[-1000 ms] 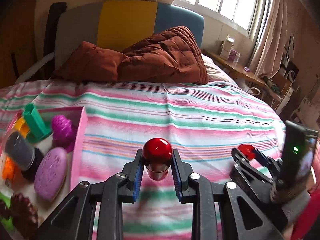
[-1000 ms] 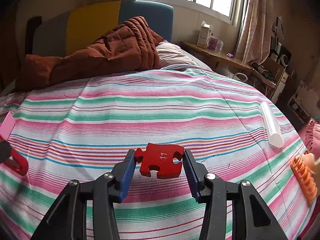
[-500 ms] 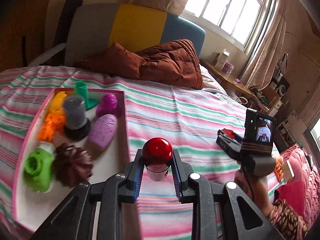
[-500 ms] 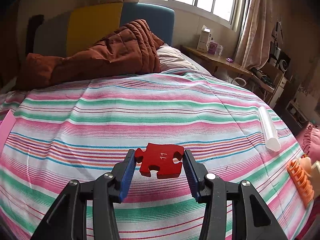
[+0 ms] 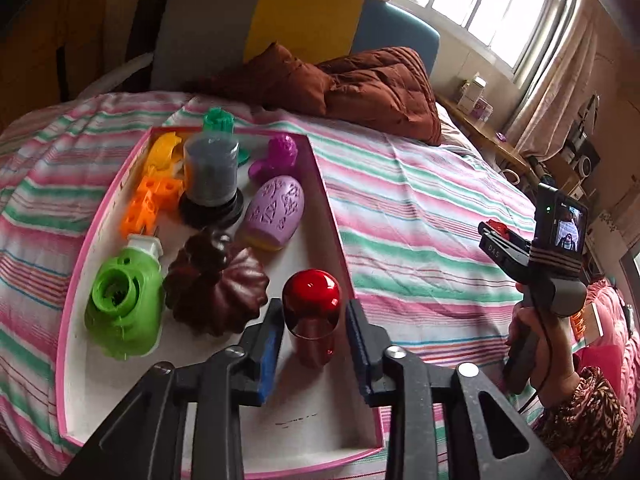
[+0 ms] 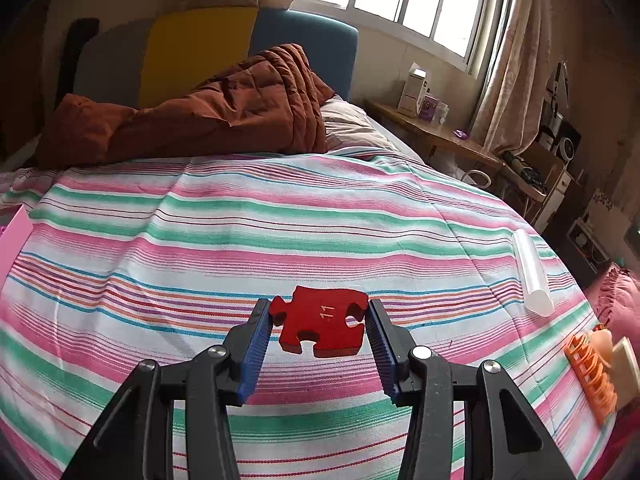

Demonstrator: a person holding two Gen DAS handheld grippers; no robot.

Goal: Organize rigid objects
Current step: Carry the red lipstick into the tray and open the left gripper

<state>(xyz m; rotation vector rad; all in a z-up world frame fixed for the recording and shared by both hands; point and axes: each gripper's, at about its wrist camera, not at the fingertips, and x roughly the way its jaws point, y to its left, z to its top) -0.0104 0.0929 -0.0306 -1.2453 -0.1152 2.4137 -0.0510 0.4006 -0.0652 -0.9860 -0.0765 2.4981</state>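
Note:
My left gripper [image 5: 314, 320] is shut on a red dome-topped cylinder [image 5: 312, 308] and holds it over the right side of the pink-rimmed white tray [image 5: 336, 220]. The tray holds a green toy [image 5: 120, 300], a dark brown fluted mould [image 5: 216, 280], a purple oval [image 5: 276, 212], a grey cylinder [image 5: 210, 172], orange pieces [image 5: 154, 196] and a magenta figure [image 5: 278, 156]. My right gripper [image 6: 318, 322] is shut on a red jigsaw piece [image 6: 322, 320] marked 11, held above the striped bedsheet. It also shows in the left wrist view [image 5: 504, 240].
A brown quilt [image 6: 208, 112] lies at the head of the bed. A white tube [image 6: 530, 272] and an orange ribbed piece [image 6: 592, 372] lie on the sheet at the right. The tray's pink corner [image 6: 12, 236] shows at the far left. A wooden side table [image 6: 436, 136] stands by the window.
My left gripper has moved left and up over the tray with the red cylinder in it. The right gripper has stayed nearly still with the jigsaw piece.

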